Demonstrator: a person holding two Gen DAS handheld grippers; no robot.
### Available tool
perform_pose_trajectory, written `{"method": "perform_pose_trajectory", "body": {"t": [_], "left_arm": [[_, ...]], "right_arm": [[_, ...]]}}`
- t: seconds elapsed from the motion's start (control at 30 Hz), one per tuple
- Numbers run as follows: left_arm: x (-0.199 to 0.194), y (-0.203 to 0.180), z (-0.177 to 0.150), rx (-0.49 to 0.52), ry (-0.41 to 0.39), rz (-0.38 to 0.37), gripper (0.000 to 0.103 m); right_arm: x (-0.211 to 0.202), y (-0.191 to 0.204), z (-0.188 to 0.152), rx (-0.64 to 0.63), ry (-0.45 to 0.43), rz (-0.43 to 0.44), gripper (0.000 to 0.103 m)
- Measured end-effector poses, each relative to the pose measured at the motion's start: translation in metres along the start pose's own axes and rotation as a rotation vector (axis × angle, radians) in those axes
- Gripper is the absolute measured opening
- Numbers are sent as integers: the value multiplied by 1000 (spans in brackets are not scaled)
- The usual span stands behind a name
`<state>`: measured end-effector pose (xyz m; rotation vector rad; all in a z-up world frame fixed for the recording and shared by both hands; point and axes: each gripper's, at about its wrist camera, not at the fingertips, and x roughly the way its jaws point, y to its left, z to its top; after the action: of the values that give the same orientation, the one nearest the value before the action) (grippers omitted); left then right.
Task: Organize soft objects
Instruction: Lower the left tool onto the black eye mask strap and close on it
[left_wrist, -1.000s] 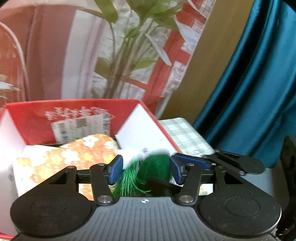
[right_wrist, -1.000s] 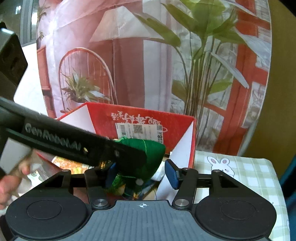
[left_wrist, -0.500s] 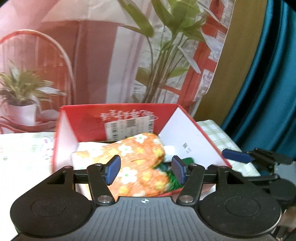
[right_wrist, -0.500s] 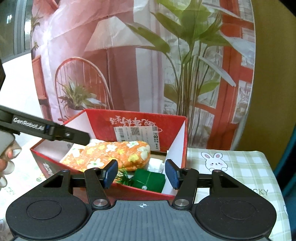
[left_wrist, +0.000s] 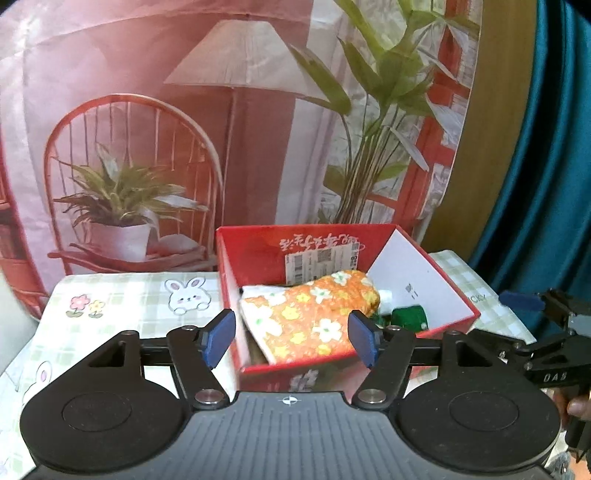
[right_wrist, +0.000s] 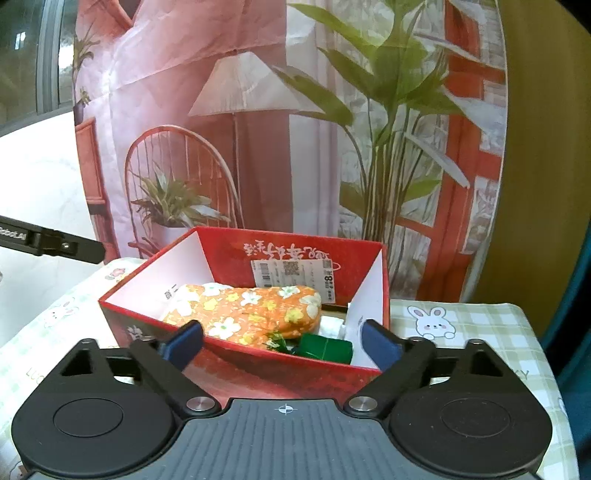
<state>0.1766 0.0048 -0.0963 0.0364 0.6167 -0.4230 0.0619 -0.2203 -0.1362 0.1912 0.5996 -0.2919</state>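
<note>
With the orange floral pouch (right_wrist: 251, 312) and green item (right_wrist: 325, 349) lying in the red box (right_wrist: 236, 354), both the left gripper (left_wrist: 291, 338) and right gripper (right_wrist: 282, 343) are opening, empty; next, locate another soft object.

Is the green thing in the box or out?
In. The green thing lies inside the red box, beside the orange flowery cloth.

A box (right_wrist: 236, 352) is set on a tablecloth (right_wrist: 461, 325) before a printed backdrop (right_wrist: 258, 147), with a flowered pouch (right_wrist: 243, 310) laid inside and a small wrapped bundle (right_wrist: 325, 349) tucked just beside it, at its right.
</note>
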Motion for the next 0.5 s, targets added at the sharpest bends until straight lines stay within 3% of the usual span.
{"method": "perform_pose_trajectory", "body": {"t": [0.07, 0.5], "left_arm": [[-7, 0, -8, 9, 8, 5, 74], [-19, 7, -81, -21, 121, -13, 78]], "right_arm": [[-6, 4, -1, 3, -5, -8, 102], [-35, 21, -42, 71, 68, 27, 103]]}}
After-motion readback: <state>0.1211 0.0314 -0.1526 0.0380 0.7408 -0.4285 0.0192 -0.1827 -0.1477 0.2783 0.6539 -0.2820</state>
